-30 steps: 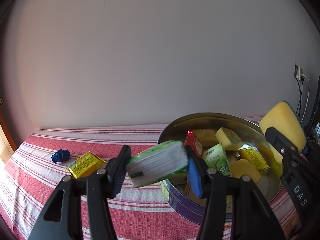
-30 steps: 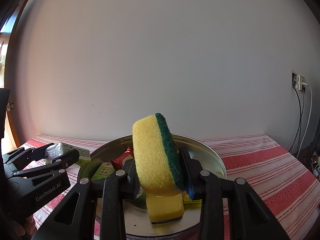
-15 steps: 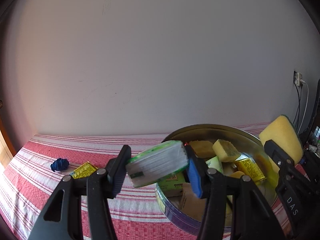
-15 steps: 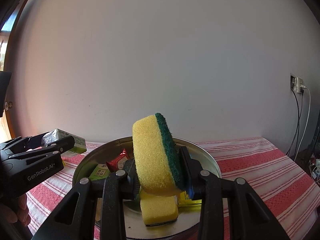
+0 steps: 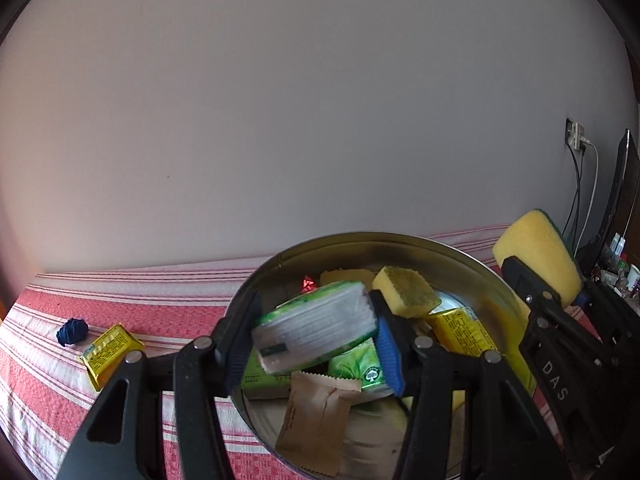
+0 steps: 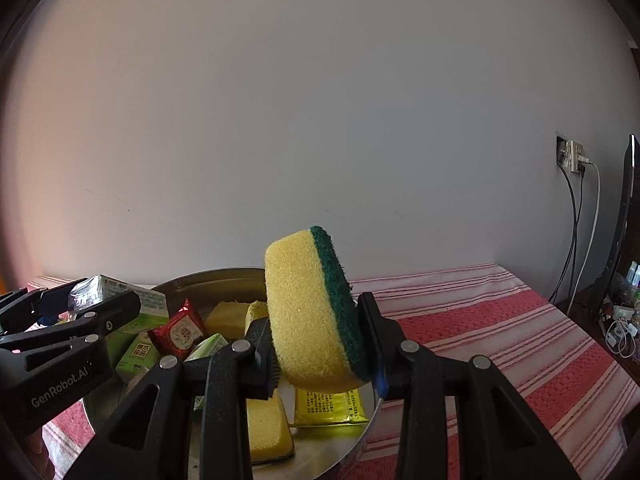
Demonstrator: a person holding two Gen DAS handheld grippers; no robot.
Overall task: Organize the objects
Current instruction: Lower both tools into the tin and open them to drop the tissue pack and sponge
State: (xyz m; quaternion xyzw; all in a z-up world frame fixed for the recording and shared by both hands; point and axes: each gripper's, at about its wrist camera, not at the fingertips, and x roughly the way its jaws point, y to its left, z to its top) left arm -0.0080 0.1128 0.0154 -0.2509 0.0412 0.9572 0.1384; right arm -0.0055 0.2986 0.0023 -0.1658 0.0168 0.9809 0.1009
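Note:
My left gripper (image 5: 316,336) is shut on a green and white packet (image 5: 316,330) and holds it above the round metal tin (image 5: 360,240). My right gripper (image 6: 316,344) is shut on a yellow sponge with a green scrub side (image 6: 312,308) and holds it over the tin's right part (image 6: 224,274). The tin holds several packets and sponge pieces, among them a brown sachet (image 5: 316,420), a yellow packet (image 5: 460,332) and a red packet (image 6: 180,330). The right gripper and its sponge (image 5: 536,252) also show in the left wrist view.
A yellow packet (image 5: 108,352) and a small blue object (image 5: 72,331) lie on the red and white striped cloth (image 5: 140,304) left of the tin. A plain wall stands behind. A wall socket with cables (image 6: 572,160) and a dark screen edge (image 6: 624,216) are at the right.
My left gripper has moved right with the green packet, from beside the tin's left rim to over the tin. My right gripper with the sponge has shifted right relative to the tin.

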